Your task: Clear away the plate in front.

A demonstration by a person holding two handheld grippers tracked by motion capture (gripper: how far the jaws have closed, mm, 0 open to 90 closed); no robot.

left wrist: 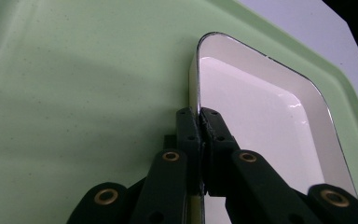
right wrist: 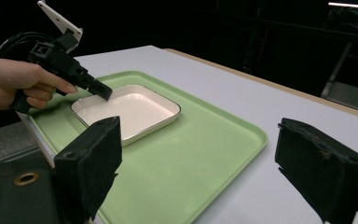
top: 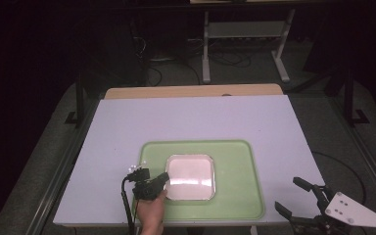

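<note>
Left gripper (top: 164,182) is pinching the near-left rim of the white dish (top: 191,176) | dish is sitting at the green tray's (top: 240,196) centre, not lifted | right gripper (top: 301,198) is idling spread, right of tray.

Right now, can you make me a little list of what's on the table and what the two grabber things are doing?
table: white top
tray: light green, lies flat on the table
dish: white, square, dark rim, sits in the tray
left gripper: shut on the dish's rim at its near-left corner
left hand: holds that gripper
right gripper: open, off the tray's right side, holding nothing
</note>
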